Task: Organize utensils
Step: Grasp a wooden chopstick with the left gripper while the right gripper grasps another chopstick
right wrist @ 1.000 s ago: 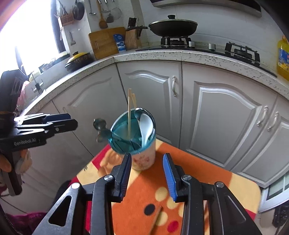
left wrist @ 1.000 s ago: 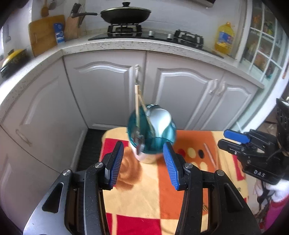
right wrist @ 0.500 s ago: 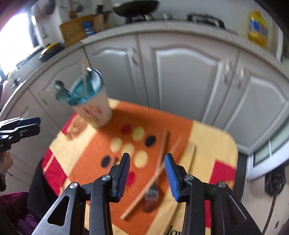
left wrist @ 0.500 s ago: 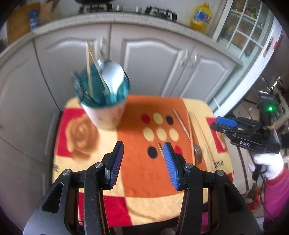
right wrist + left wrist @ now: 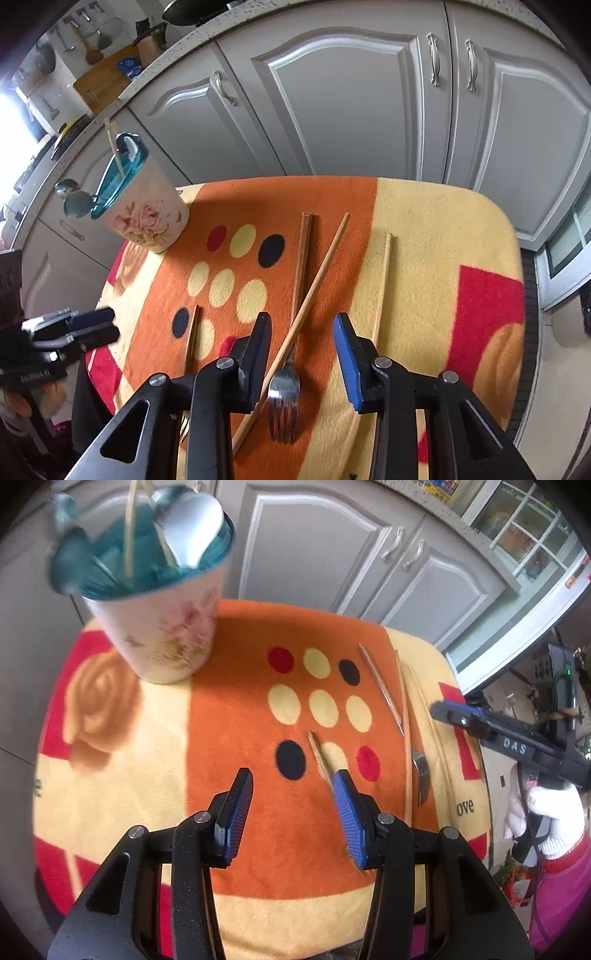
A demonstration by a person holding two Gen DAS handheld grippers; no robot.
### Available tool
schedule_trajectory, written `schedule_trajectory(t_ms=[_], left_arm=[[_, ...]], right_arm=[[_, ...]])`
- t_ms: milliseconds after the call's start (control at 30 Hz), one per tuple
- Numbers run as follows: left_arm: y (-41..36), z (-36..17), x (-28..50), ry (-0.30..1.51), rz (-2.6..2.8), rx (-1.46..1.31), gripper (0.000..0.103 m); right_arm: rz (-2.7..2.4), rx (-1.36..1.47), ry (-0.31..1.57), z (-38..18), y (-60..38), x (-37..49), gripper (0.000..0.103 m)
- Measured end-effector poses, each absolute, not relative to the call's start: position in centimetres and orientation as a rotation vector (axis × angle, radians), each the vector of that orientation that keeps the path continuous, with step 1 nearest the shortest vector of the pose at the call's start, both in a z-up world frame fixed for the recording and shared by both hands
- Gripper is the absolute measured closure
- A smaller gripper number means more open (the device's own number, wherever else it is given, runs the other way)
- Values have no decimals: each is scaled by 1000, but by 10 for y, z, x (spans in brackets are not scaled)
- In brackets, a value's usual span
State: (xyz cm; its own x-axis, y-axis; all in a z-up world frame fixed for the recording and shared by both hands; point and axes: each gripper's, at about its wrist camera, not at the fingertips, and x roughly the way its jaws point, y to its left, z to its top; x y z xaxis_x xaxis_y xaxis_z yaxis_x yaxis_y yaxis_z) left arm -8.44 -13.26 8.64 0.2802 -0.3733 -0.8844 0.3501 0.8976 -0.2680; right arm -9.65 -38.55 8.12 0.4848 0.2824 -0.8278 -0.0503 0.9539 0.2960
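Observation:
A floral utensil cup (image 5: 162, 627) (image 5: 147, 218) with a teal insert holds spoons and chopsticks at the table's far left. A wooden-handled fork (image 5: 284, 398) (image 5: 419, 775) and several loose chopsticks (image 5: 317, 277) (image 5: 380, 686) lie on the orange patterned cloth (image 5: 236, 716). My left gripper (image 5: 293, 786) is open and empty above the cloth; a short chopstick (image 5: 319, 757) lies by its right finger. My right gripper (image 5: 301, 328) is open and empty, hovering over the fork and a crossed chopstick. Each gripper shows in the other's view, the right one (image 5: 461, 716) and the left one (image 5: 85, 325).
Grey cabinet doors (image 5: 351, 92) stand close behind the small table. A worktop (image 5: 177, 40) with a cutting board and a pan runs above them. The cloth's edge (image 5: 517, 280) drops off at the right, near a glass door.
Both grippers have tilted down and come lower over the table. The left has moved toward the short chopstick; the right has come over the fork. Both stay open.

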Motion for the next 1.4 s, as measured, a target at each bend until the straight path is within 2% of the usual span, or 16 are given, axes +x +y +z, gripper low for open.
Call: schedule_trajectory(t_ms=[267, 533, 667, 767, 833, 867, 967, 1400], left_arm=[[-157, 59, -64, 1258, -489, -36, 58], [-168, 47, -52, 1292, -477, -36, 58], [-172, 44, -52, 1288, -478, -20, 58], [-175, 44, -50, 1288, -483, -17, 59], [-176, 43, -51, 1295, -498, -18, 69], [-179, 42, -52, 1301, -504, -3, 80], [-186, 41, -56, 1294, -523, 42, 93], [-156, 74, -70, 1223, -558, -47, 96]], right_arm=[[208, 274, 1066, 65, -389, -61, 76], [198, 405, 1089, 46, -413, -30, 77], [216, 423, 1098, 38, -416, -24, 91], [238, 406, 1090, 40, -414, -26, 92], [254, 397, 1079, 45, -413, -31, 92], [260, 396, 1075, 47, -412, -33, 92], [268, 387, 1048, 58, -411, -41, 93], [323, 309, 902, 129, -395, -95, 95]])
